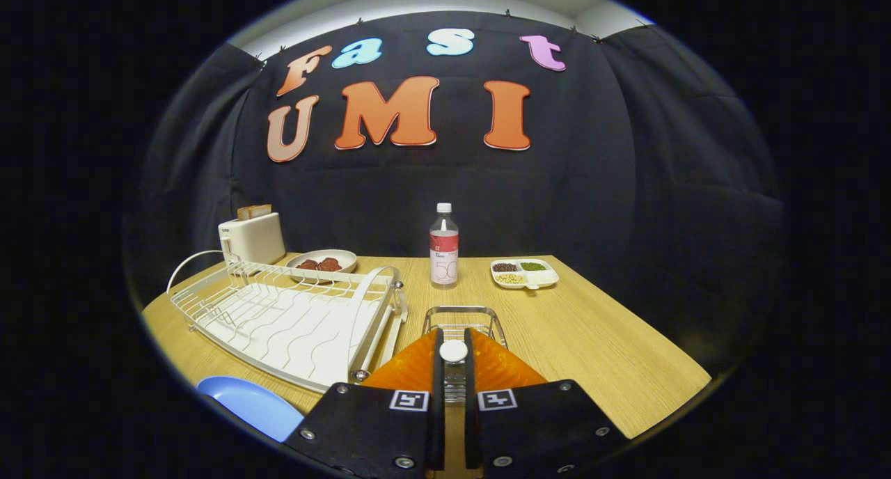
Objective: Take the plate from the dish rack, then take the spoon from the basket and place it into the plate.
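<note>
The spoon (454, 354) stands upright between the fingers of your hand-held gripper (454, 350), its white rounded end showing at the fingertips; both fingers press on it, nearly together, so it is clamped. Just beyond the fingertips sits the wire basket (464, 317) on the wooden worktop (592, 340). The blue plate (254, 406) lies flat on the worktop to the left of the fingers, just beside the near corner of the white dish rack (292, 319). Farther back you see a toaster (252, 237) with bread in it, a dish (321, 262) of dark food, a water bottle (444, 246) and a divided tray (524, 273) of beans.
</note>
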Tool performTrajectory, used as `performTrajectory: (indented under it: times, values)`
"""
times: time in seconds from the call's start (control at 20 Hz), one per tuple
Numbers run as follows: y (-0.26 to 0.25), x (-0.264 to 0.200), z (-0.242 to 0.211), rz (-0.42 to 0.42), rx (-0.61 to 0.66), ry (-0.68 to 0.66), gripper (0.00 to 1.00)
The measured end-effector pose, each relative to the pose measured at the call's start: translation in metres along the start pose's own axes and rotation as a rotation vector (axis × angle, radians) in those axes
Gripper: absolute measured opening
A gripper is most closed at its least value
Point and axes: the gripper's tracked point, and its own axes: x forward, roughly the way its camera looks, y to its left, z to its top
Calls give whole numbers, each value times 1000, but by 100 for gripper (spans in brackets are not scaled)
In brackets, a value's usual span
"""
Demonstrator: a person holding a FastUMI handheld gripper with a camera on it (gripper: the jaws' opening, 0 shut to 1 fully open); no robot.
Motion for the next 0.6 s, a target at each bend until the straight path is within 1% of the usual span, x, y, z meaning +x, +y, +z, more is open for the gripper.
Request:
performTrajectory:
  times: [0.15,0.45,0.6]
  values:
    - [1,-1,15,-6,-13,1,11]
    - [-1,-17,71,-39,-40,-83,11]
    - [-4,-24,95,-54,-48,-101,11]
